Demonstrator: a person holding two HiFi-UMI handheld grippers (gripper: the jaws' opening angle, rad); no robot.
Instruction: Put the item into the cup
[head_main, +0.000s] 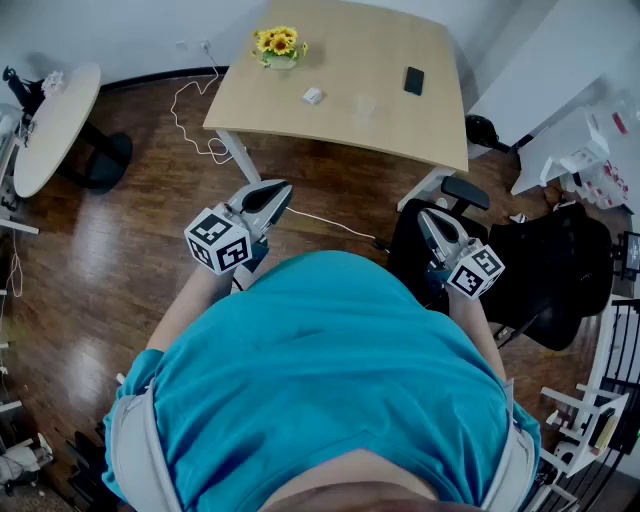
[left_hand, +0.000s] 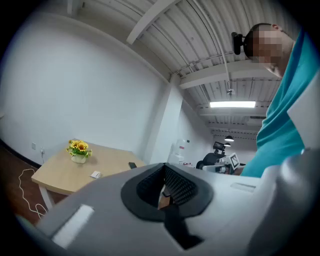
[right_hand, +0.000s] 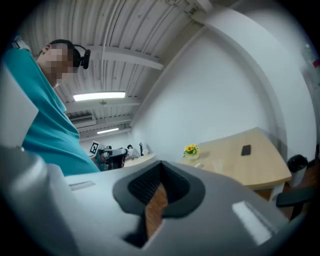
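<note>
A small white item (head_main: 313, 96) lies on the light wooden table (head_main: 340, 60) far ahead, with a clear cup (head_main: 364, 106) just to its right. The left gripper view also shows the item (left_hand: 95, 174) on the table (left_hand: 57, 175). I hold both grippers close to my chest, well short of the table. My left gripper (head_main: 280, 190) has its jaws together with nothing in them, and in its own view the jaws (left_hand: 165, 192) meet. My right gripper (head_main: 428, 216) is shut and empty too, as its own view (right_hand: 157, 192) shows.
On the table stand a pot of yellow flowers (head_main: 279, 45) and a black phone (head_main: 414, 80). A black office chair (head_main: 540, 280) is at my right. A round table (head_main: 55, 120) stands at the left, and a white cable (head_main: 200, 130) trails over the wooden floor.
</note>
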